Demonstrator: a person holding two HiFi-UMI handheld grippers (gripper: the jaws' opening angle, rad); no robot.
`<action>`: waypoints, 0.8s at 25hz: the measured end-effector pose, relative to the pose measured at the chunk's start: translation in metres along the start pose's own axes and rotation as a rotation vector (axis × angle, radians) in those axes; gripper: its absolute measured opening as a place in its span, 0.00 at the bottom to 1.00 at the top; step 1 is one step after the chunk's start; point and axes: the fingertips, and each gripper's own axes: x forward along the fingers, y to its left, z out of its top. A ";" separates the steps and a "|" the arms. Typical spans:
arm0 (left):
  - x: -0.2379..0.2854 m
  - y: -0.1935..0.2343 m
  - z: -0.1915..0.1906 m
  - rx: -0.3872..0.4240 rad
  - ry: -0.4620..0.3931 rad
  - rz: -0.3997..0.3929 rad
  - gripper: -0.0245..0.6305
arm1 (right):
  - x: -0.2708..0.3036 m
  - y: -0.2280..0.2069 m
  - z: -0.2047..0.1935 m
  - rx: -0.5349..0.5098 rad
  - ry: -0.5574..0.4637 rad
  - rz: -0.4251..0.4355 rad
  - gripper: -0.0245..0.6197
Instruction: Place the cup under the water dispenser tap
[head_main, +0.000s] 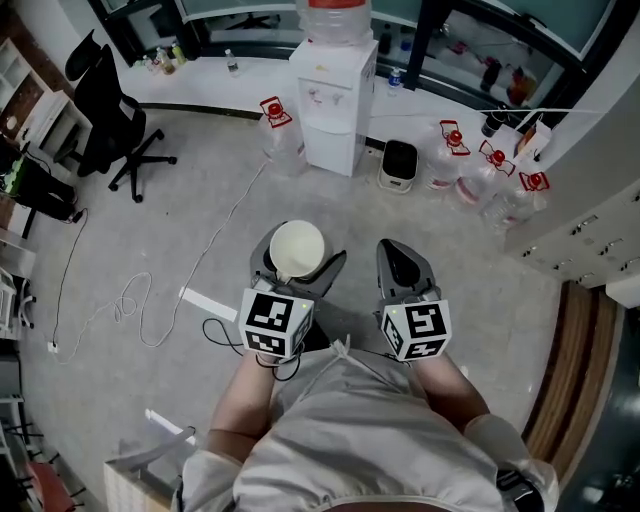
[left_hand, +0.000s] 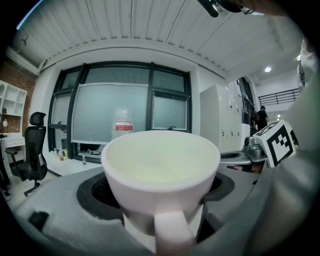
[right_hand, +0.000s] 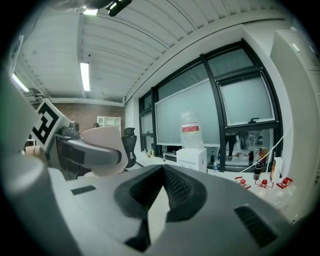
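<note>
A white cup (head_main: 297, 249) with its handle toward me sits upright between the jaws of my left gripper (head_main: 298, 265), which is shut on its sides. In the left gripper view the cup (left_hand: 161, 167) fills the middle and looks empty. My right gripper (head_main: 405, 266) is held level beside it on the right, jaws together with nothing in them; in the right gripper view its tips (right_hand: 161, 172) meet. The white water dispenser (head_main: 334, 108), with a large bottle on top, stands across the floor ahead, far from both grippers. It also shows small in the distance, as the dispenser (right_hand: 192, 157).
Several empty water jugs with red caps (head_main: 490, 172) lie right of the dispenser, one jug (head_main: 279, 132) to its left. A small black-and-white appliance (head_main: 399, 165) sits beside it. A black office chair (head_main: 108, 112) stands at left, a white cable (head_main: 135, 300) trails over the floor, and cabinets (head_main: 590, 235) line the right.
</note>
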 end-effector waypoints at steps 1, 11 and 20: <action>0.003 0.006 -0.002 -0.001 0.002 -0.001 0.70 | 0.006 0.000 -0.002 0.003 0.003 -0.003 0.08; 0.077 0.105 0.000 0.000 0.014 -0.092 0.70 | 0.115 -0.014 0.003 0.039 0.022 -0.109 0.08; 0.170 0.224 0.020 -0.024 0.032 -0.251 0.70 | 0.247 -0.025 0.026 0.097 0.057 -0.265 0.08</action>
